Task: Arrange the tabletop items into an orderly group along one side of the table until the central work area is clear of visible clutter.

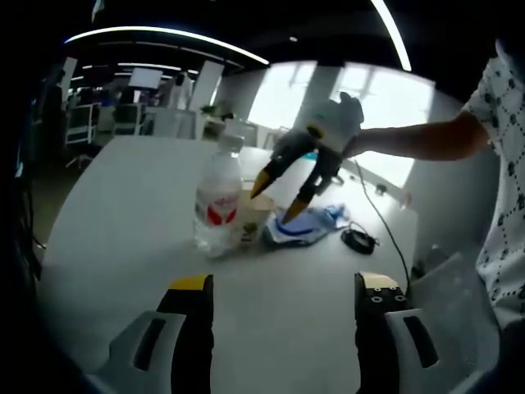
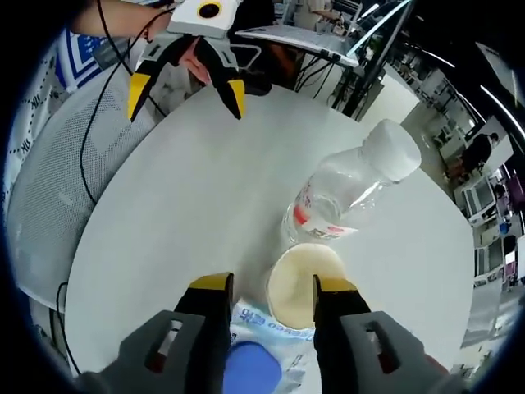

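Fingers: right gripper (image 2: 271,294) spread, above packet (image 2: 261,338) and cup (image 2: 299,285), gripping nothing; left gripper (image 1: 283,285) spread, empty, over bare table (image 1: 123,205)
Cup: touching bottle (image 2: 349,189), packet beside it
Bottle: upright, capped, clear
Cable: black cable (image 1: 373,215) behind packet

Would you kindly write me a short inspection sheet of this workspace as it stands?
Surface: white table, mostly bare.
Job's things: clear water bottle upright, white cap; cream cup beside it; blue-and-white packet next to the cup.
Clutter: small black object on the table.
Grippers: left hand-held gripper open, empty; right hand-held gripper open above the packet and cup.
Cables: black cable runs across the table to the black object.
Surroundings: office desks, ceiling light strips, bright windows; a person's arm in a patterned sleeve.
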Demonstrator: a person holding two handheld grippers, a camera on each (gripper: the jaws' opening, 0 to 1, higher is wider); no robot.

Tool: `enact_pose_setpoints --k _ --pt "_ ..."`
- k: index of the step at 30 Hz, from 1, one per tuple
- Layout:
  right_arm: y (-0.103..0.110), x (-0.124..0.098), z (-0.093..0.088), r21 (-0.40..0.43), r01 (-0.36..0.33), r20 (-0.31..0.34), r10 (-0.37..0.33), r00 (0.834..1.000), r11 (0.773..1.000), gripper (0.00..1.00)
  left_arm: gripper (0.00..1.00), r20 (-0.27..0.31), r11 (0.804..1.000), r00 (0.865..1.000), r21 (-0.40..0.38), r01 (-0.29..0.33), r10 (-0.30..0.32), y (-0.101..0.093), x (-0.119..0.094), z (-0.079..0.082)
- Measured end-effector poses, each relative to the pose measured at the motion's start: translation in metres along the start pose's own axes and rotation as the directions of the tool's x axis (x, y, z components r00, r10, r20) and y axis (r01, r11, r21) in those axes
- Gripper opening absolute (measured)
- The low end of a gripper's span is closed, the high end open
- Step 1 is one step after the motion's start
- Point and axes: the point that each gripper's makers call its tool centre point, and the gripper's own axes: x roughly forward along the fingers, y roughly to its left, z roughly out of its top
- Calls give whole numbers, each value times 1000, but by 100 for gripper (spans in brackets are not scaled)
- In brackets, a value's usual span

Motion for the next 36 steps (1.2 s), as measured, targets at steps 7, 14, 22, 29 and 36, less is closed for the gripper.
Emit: enact_pose_setpoints --k 7,14,22,29,36 --pt "3 -3 0 30 16 23 -17 1000 999 42 66 -3 1000 1000 8 5 -5 -2 2 2" --pt "3 -7 2 55 40 46 -43 998 998 49 71 -10 1000 1000 10 8 -8 -3 3 4" --pt "4 -15 -1 83 70 64 -76 995 994 52 78 -21 1000 1000 25 5 -4 -3 4 5" --pt "8 -18 -1 112 82 82 -92 992 990 57 86 -30 999 1000 45 -4 5 -2 5 7" --pt "10 -23 1 144 102 105 -118 987 984 65 92 -37 998 999 60 -10 12 -2 5 8"
